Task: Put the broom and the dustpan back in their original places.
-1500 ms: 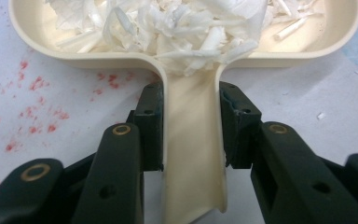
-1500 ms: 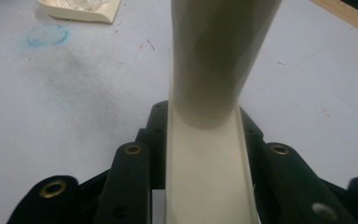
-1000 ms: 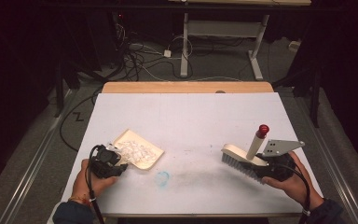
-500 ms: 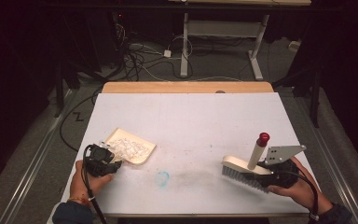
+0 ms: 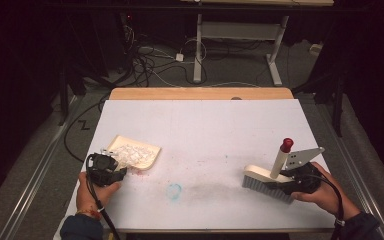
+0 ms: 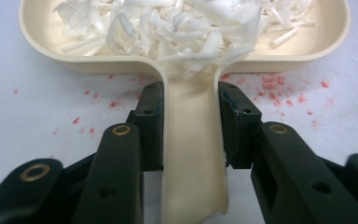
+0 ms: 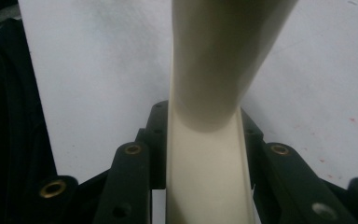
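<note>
A cream dustpan (image 5: 147, 159) lies at the left of the white table, holding white paper shreds (image 5: 130, 150). My left gripper (image 5: 119, 168) is shut on its handle (image 6: 191, 140), one black jaw on each side; the shreds (image 6: 168, 23) pile in the dustpan (image 6: 42, 32) just ahead. At the right, a cream brush (image 5: 266, 181) with grey bristles rests on the table, its handle ending in a red cap (image 5: 286, 145). My right gripper (image 5: 281, 183) is shut on the brush, and the brush handle (image 7: 214, 56) rises between its jaws.
A blue smudge (image 5: 174, 190) and a grey smear (image 5: 215, 186) mark the table's near middle. Red specks (image 6: 279, 88) dot the surface by the dustpan. A wooden strip (image 5: 200, 93) runs along the table's far edge. Cables and a desk frame (image 5: 235, 30) stand on the floor beyond.
The dustpan and my left gripper have shifted a little to the left. The brush has come slightly nearer the table's front edge and to the right.
</note>
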`<state>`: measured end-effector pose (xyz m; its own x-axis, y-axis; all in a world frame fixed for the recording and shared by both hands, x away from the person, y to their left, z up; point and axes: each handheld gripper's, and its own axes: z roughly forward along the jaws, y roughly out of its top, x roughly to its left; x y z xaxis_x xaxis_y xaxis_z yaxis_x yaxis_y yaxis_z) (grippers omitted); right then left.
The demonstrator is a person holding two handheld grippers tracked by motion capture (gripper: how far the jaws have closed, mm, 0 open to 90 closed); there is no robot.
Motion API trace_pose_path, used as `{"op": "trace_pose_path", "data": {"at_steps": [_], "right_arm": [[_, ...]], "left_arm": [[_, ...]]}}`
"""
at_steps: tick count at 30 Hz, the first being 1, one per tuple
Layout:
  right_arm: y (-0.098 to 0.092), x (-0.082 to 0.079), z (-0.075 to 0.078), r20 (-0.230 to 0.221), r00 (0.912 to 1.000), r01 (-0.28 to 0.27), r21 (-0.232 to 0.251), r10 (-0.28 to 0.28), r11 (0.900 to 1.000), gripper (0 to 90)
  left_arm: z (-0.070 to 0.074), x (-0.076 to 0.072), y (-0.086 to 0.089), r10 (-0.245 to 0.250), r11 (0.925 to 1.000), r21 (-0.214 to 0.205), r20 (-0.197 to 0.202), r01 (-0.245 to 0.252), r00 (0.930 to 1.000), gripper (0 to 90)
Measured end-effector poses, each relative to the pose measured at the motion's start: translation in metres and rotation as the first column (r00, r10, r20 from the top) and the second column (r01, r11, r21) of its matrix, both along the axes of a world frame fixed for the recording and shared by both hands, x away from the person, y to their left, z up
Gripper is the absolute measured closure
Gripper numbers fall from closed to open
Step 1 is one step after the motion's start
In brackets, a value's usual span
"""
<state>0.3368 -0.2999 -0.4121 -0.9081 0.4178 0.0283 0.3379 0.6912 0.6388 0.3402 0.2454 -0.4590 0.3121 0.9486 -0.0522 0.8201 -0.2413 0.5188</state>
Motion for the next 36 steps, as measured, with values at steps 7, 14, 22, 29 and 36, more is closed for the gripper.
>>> {"op": "trace_pose_path", "data": {"at_steps": [7, 14, 22, 29, 36], "right_arm": [[-0.001, 0.008, 0.0, -0.008, 0.9999, 0.01, -0.02, -0.01, 0.9998, 67.2], [0.001, 0.016, 0.002, 0.013, 0.9999, 0.002, -0.05, -0.002, 0.9988, 65.7], [0.0, 0.025, 0.002, 0.018, 0.9993, 0.035, -0.054, -0.034, 0.9979, 61.9], [-0.002, 0.035, 0.001, 0.022, 0.9977, 0.066, -0.052, -0.065, 0.9965, 58.2], [-0.002, 0.047, -0.001, 0.037, 0.9946, 0.098, -0.05, -0.096, 0.9939, 53.9]], "left_arm": [[0.0, -0.002, -0.002, 0.023, 0.9997, -0.012, 0.002, -0.023, 0.9997, 62.8], [0.001, -0.005, -0.002, 0.043, 0.9986, -0.034, 0.018, -0.042, 0.9989, 60.1], [0.002, -0.012, -0.008, 0.02, 0.998, -0.06, 0.013, -0.019, 0.9997, 55.9], [0.008, -0.019, -0.007, -0.023, 0.9975, -0.066, 0.051, 0.026, 0.9985, 46.9], [0.015, -0.024, -0.01, -0.057, 0.9977, -0.027, 0.154, 0.062, 0.9864, 30.9]]}}
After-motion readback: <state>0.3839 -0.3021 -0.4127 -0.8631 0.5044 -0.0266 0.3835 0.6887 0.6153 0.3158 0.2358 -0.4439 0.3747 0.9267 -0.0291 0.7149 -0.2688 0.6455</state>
